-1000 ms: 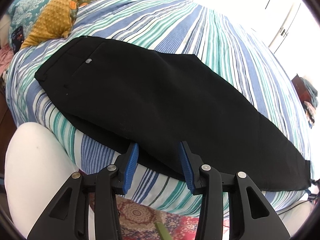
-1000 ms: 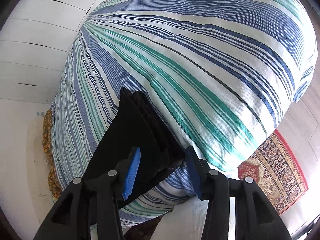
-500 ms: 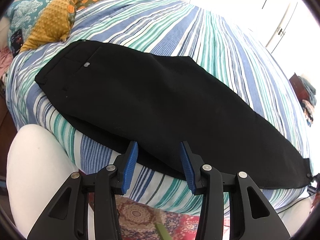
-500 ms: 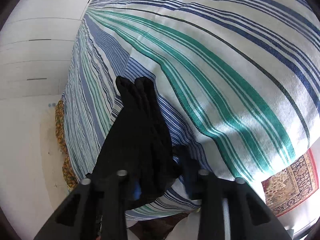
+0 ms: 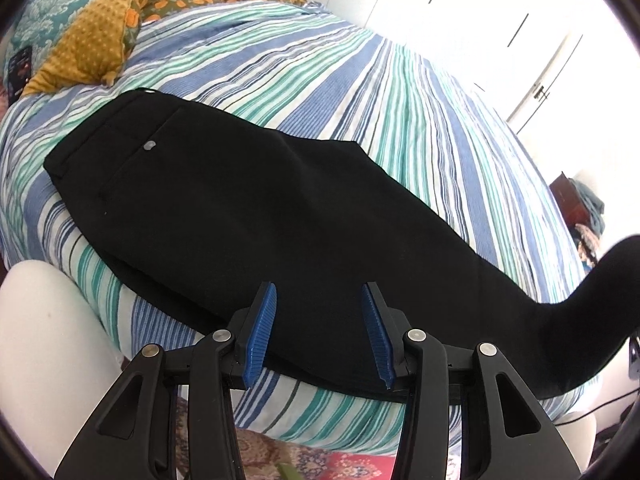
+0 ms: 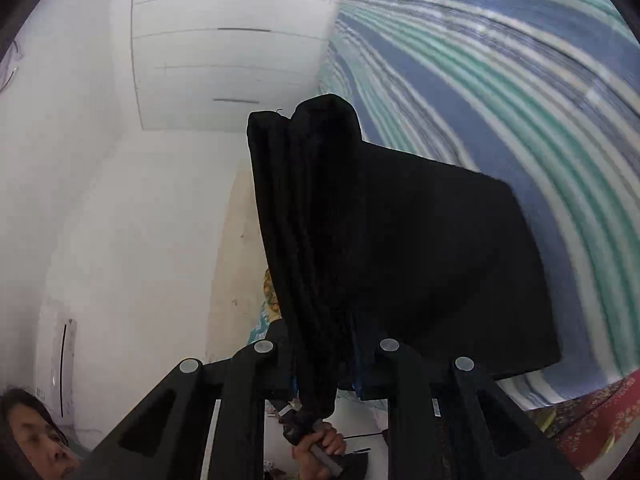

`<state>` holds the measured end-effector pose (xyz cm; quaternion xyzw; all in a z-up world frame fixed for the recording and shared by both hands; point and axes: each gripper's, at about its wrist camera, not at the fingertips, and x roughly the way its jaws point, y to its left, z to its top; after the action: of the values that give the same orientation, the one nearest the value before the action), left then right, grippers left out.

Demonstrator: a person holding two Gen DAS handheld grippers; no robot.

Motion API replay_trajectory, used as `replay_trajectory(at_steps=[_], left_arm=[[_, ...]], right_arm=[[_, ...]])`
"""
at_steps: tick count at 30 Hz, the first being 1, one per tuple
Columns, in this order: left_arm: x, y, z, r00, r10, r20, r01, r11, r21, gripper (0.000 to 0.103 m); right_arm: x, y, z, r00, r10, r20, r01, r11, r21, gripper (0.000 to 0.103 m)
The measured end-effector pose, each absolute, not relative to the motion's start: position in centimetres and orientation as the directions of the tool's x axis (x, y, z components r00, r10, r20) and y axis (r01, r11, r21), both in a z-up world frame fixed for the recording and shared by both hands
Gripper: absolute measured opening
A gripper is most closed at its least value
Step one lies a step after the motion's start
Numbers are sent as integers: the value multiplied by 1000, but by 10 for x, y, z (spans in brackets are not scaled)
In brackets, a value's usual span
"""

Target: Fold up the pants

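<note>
The pants are stretched across the striped bed; their hem end, mid-frame, is clamped by the just-closed right gripper. The left gripper, half open and empty, is poised at the near edge. The hem is best carried level toward the waistband, upper left.

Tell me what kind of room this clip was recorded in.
Most likely a home bedroom. The black pants lie on a bed with a striped cover, cushions are heaped at its far end, white closet-style doors stand behind it, and a patterned rug covers the floor.
</note>
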<state>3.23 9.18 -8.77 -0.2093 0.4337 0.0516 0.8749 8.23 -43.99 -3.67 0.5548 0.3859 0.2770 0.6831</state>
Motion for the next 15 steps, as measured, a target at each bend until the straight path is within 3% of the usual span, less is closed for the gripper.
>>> replay_trajectory(at_steps=[3, 7, 9, 11, 13, 15], left_arm=[[25, 107, -84, 638, -111, -762, -288, 883, -370, 46], [18, 122, -78, 661, -135, -738, -296, 857, -422, 46], [17, 125, -77, 664, -155, -731, -284, 852, -439, 47], [14, 127, -73, 672, -184, -717, -258, 850, -460, 51], [13, 123, -67, 683, -227, -694, -205, 852, -481, 58], [15, 112, -61, 685, -296, -666, -113, 860, -497, 59]], right_arm=[[113, -343, -35, 468, 858, -210, -45, 261, 964, 19], [136, -212, -57, 362, 882, -303, -166, 381, 910, 19], [137, -159, -74, 325, 861, -390, -248, 476, 844, 29], [137, -121, -95, 264, 814, -518, -308, 580, 754, 61], [129, -111, -104, 225, 768, -600, -366, 638, 678, 61], [110, -129, -94, 267, 741, -616, -430, 664, 612, 65]])
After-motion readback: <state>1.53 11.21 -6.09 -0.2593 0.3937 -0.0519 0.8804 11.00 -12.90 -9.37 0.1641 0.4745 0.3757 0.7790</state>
